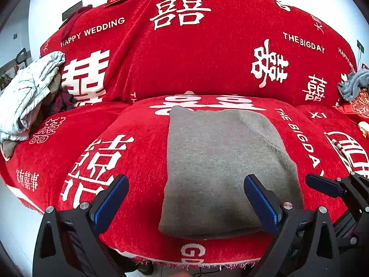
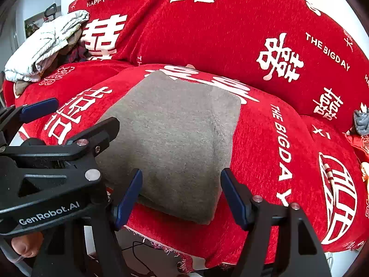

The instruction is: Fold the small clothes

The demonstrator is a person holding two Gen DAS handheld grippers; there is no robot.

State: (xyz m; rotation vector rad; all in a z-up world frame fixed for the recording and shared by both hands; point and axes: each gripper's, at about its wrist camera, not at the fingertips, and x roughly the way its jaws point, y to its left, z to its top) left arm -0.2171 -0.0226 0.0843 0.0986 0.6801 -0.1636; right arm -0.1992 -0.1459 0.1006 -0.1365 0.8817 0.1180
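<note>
A grey garment (image 1: 221,166) lies folded into a flat rectangle on the middle seat of a red-covered sofa (image 1: 207,57), its near edge close to the seat's front. My left gripper (image 1: 186,191) hovers open over the garment's near left part, with nothing between its blue pads. One finger of my right gripper (image 1: 322,184) shows just to the right of the cloth. In the right wrist view the grey garment (image 2: 175,138) lies under my open right gripper (image 2: 181,184), which holds nothing. The left gripper (image 2: 85,113) stands open beside it on the left.
A heap of clothes topped by a white quilted piece (image 1: 30,97) fills the left seat. A grey-blue cloth (image 1: 355,83) and a red cushion (image 1: 355,108) lie at the far right. The cover's fringed front edge (image 2: 161,247) hangs over the floor. A person's fingertip (image 2: 25,244) shows bottom left.
</note>
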